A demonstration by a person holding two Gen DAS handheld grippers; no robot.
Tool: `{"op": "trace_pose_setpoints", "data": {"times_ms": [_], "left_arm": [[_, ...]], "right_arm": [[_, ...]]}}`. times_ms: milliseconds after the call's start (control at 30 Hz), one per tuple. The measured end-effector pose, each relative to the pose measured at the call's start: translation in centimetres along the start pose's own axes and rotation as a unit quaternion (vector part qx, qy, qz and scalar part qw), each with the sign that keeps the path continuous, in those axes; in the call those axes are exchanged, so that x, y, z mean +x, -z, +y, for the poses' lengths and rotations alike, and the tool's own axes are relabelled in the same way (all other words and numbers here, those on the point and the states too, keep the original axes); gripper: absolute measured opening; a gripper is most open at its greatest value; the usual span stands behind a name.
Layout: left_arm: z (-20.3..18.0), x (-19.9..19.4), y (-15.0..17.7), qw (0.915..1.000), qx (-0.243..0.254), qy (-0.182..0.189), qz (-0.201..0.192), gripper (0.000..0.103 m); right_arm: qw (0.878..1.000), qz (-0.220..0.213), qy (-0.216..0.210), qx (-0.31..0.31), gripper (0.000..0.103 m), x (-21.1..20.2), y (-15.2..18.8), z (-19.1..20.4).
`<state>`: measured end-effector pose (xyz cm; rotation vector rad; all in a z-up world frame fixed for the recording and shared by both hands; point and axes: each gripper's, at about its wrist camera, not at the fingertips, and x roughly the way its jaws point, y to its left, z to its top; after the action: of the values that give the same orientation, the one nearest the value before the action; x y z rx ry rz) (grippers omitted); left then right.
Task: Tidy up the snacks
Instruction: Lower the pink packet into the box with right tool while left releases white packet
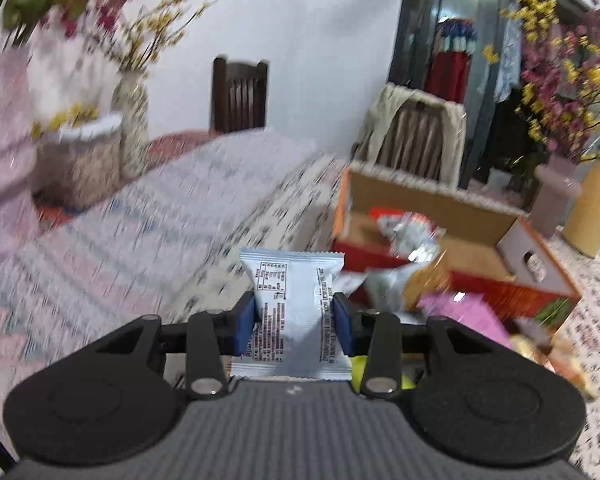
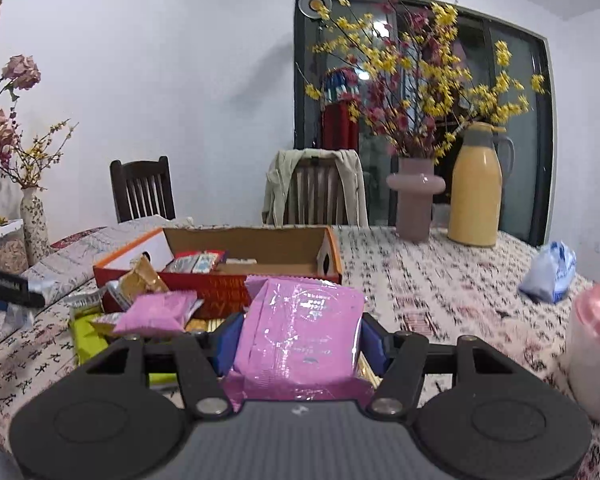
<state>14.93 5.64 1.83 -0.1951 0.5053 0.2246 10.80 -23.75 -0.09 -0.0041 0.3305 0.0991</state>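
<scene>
Left tongs (image 1: 295,312) clamping pale-blue packet (image 1: 292,300), right tongs (image 2: 302,340) clamping pink packet (image 2: 304,332), yellow flask (image 2: 476,188) sharp only rightward.

Glossy pink foil packet (image 2: 304,332), matt cardboard box (image 2: 248,246), printed cloth tablecloth (image 2: 440,280), glossy yellow jug (image 2: 476,192).

table (image 2: 440,280) | on it: box (image 2: 220,292), vases (image 2: 416,204), flask (image 2: 476,192), snacks (image 2: 156,312)

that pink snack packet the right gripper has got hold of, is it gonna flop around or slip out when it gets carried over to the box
Probably some flop: the pink packet is a glossy, crinkled film pouch, so its free ends may sag. It looks puffy and light. The shiny film could slip, though the right gripper pinches it on both sides. The cardboard box is close behind.
</scene>
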Motion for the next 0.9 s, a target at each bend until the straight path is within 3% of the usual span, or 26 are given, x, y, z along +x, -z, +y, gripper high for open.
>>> {"op": "trace_pose_setpoints", "data": {"times_ms": [567, 900], "left_arm": [[-7.9, 1.1, -5.5, 0.9925, 0.067, 0.074, -0.071, 0.042], [-10.0, 6.1, -7.7, 0.9923, 0.076, 0.079, -0.059, 0.042]], "right_arm": [[0.999, -0.043, -0.014, 0.007, 0.061, 6.2, -5.5, -0.3], [0.999, -0.033, -0.019, 0.009, 0.061, 12.4, -7.6, -0.3]]}}
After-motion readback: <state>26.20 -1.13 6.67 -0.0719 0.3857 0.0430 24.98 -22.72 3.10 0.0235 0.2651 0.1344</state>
